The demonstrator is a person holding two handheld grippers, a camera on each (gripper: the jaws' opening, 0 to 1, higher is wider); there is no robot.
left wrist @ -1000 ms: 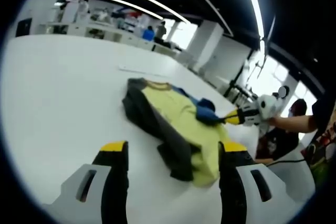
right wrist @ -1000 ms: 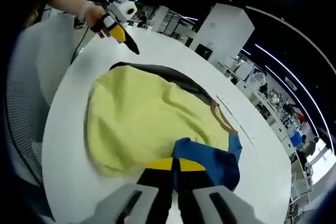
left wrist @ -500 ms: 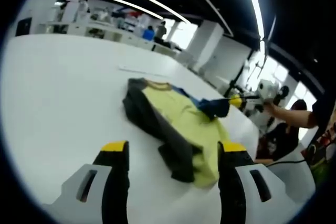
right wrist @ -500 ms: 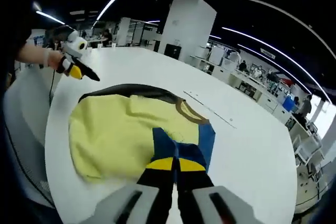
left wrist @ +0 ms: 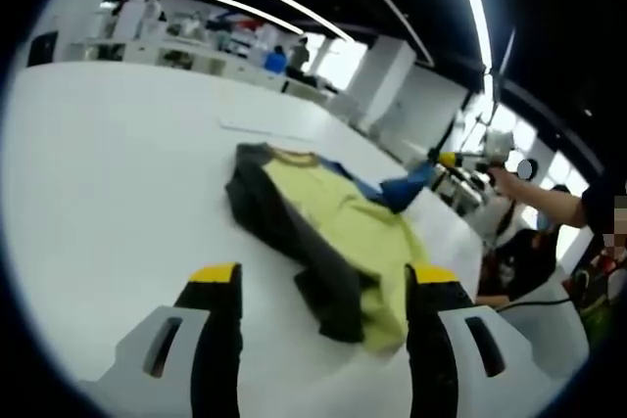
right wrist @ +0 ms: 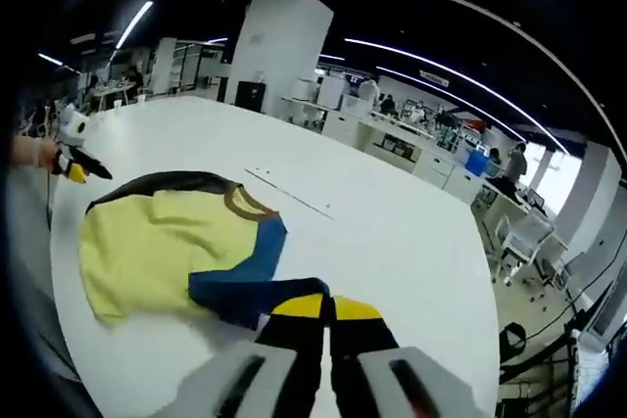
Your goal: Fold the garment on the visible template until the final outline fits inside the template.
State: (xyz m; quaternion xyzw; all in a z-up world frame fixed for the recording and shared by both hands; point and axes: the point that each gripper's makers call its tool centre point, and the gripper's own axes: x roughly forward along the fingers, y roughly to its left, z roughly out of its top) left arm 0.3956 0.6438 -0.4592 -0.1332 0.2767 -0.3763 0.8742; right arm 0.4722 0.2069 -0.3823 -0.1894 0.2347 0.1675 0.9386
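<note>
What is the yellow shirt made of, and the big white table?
The shirt looks like soft knitted cloth, matte: it wrinkles, and its blue sleeve stretches limp where the right tongs pinch it. The table seems a hard, smooth white board, maybe laminate; it shines faintly under the lights.

Yellow cotton shirt with dark grey back panel and blue sleeve (right wrist: 162,242) (left wrist: 338,232) is lying rumpled on the white table ahead of the left claw; its sleeve is stretching into the right claw's closed tips.
</note>
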